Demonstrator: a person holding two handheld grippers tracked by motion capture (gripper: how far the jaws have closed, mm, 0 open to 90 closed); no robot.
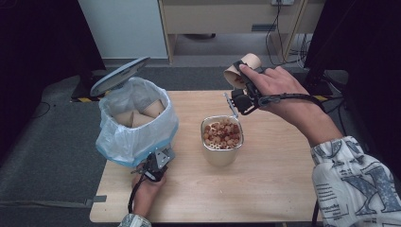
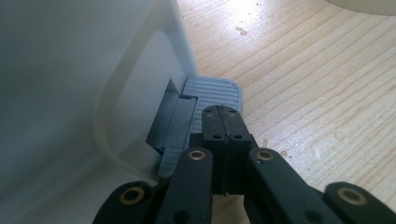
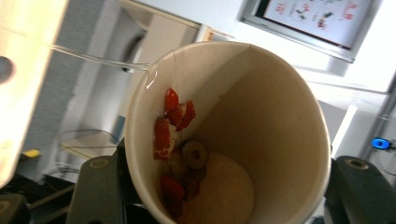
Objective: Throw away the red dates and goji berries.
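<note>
between the right gripper jaws, pinched, a paper cup, seemingly tilted

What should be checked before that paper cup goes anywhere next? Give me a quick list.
1. Right gripper clamped on the paper cup: ok.
2. Cup emptied: not ok, red and round food bits cling inside.
3. Metal tin under the cup to catch leftovers: cannot tell, the cup looks raised behind it.
4. Bin lid up: ok, the bag-lined bin is open, cups already inside.
5. Left gripper shut and on the grey pedal: ok.
6. Table around the tin free of spills: ok.
</note>
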